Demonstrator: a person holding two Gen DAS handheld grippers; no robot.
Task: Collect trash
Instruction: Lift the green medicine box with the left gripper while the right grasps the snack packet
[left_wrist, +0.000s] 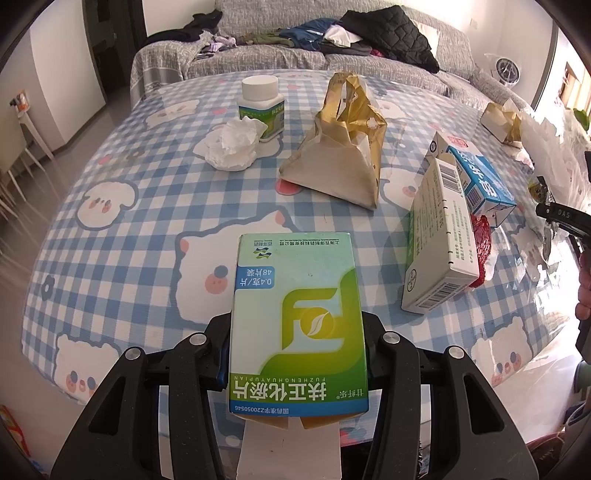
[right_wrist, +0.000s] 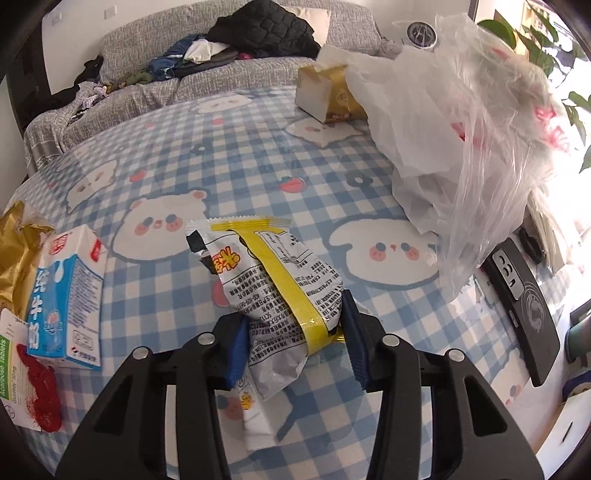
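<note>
Trash lies across the checked table (left_wrist: 122, 229). Left gripper (left_wrist: 297, 354), over the near edge, clamps a green box (left_wrist: 297, 321) printed "FUZHENGHUAYUPIAN". Right gripper (right_wrist: 295, 332) grasps a yellow-striped snack wrapper (right_wrist: 273, 273), its print too small to read, near a clear plastic bag (right_wrist: 461, 122) at the right edge.

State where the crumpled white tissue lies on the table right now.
In the left wrist view the crumpled white tissue lies far left on the checked tablecloth, against the white-capped bottle and left of the gold bag.

grey sofa (left_wrist: 332, 62) | checked tablecloth (left_wrist: 147, 192) | white walls | bright daylight right
</note>
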